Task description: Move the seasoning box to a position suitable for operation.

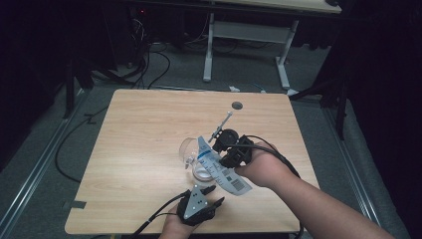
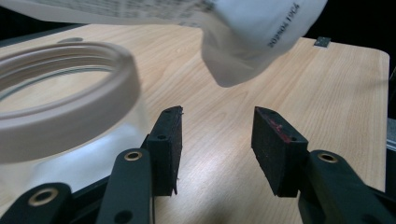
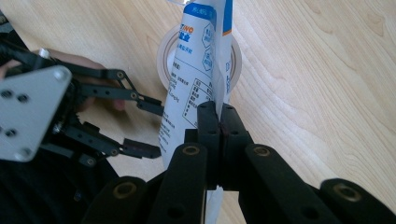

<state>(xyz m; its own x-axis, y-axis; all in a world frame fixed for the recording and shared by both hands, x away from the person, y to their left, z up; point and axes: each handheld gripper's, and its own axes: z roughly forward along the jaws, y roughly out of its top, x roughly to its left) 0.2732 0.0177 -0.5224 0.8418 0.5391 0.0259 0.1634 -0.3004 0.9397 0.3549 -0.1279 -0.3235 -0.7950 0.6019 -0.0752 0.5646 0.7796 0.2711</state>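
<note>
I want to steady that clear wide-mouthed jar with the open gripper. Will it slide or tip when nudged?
The clear wide-mouthed jar probably slides easily: it looks empty and light on the smooth wooden table. Its squat shape suggests little tipping risk. The white and blue pouch, pinched by the right gripper, hangs over its mouth and may brush it.

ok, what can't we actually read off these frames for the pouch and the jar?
- Clear glass jar, high view: its near side is covered by the white and blue printed pouch, so contents are unreadable.
- Jar, left gripper view: cut off by the left edge, rim blurred.
- Pouch, right gripper view: top cut off by the frame edge; whether it is opened is unclear.
- Pouch print: too small in the high view.
</note>
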